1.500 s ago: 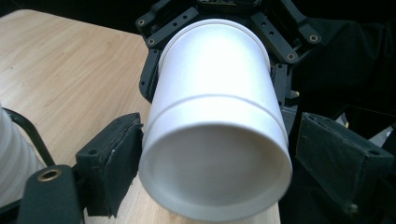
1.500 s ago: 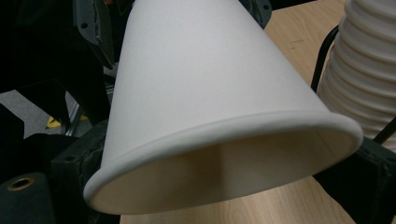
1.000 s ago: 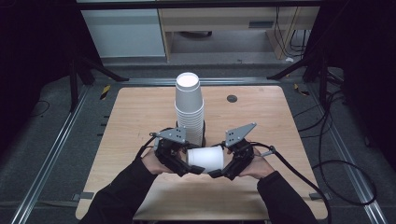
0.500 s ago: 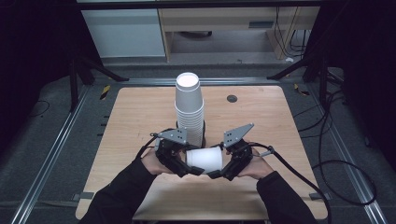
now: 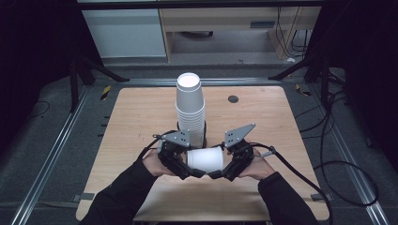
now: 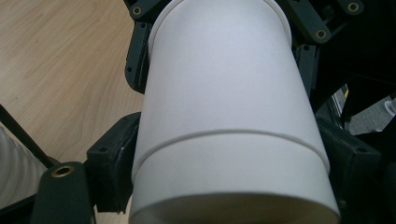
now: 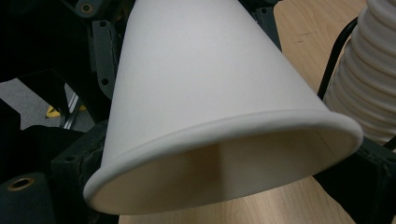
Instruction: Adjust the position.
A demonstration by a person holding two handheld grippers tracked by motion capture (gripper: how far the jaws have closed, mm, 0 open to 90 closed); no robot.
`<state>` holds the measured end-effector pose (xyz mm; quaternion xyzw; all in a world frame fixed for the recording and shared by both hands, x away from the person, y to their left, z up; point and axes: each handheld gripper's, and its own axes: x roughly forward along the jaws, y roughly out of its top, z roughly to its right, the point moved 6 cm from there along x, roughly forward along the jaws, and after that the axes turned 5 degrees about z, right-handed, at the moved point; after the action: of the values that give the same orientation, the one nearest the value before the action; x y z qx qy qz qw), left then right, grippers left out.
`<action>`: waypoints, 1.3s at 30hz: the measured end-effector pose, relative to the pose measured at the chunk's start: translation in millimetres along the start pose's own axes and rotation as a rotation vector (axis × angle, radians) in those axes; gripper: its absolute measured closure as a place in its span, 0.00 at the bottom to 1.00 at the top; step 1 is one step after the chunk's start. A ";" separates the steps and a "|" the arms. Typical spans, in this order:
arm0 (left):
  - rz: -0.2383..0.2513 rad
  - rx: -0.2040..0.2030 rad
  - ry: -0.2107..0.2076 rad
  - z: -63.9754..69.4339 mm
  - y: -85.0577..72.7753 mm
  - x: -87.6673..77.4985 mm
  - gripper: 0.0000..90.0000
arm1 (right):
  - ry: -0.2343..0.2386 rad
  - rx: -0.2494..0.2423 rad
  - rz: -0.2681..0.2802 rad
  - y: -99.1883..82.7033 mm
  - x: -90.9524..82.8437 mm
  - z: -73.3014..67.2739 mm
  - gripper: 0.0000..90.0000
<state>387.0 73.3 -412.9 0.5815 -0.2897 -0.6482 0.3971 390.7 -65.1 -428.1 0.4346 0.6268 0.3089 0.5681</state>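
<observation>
Lying sideways above the near middle of the wooden table (image 5: 131, 122), just in front of the tall stack of cups (image 5: 190, 110), and being held between two grippers: a single white paper cup (image 5: 205, 159).

On the left, gripping the cup's base end: the left gripper (image 5: 184, 168), with a hand (image 5: 152, 162) wrapped around it. Jaws pressing against both sides of the cup (image 6: 224, 116) in the left gripper view, black pads hugging the wall near the bottom band, with the other gripper's dark frame showing beyond the far rim.

In the middle, hanging clear of the tabletop: the cup, base pointing left, open mouth pointing right.

On the right, clamping the cup's mouth end: the right gripper (image 5: 225, 169), held by the other hand (image 5: 256, 165), a cable trailing off toward the table's right edge. Jaws standing partly closed on either side of the rolled rim (image 7: 224, 140) in the right gripper view, with the ribbed stack (image 7: 369, 74) rising just beside it.
</observation>
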 end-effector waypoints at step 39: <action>0.196 -0.058 0.133 -11.1 -11.4 -36.3 0.22 | -0.168 0.007 0.182 15.9 -49.7 11.4 0.05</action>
<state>396.1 111.0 -405.1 0.5805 -0.2995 -0.5743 0.4935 403.8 -104.0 -393.9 0.5159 0.5361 0.3195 0.5868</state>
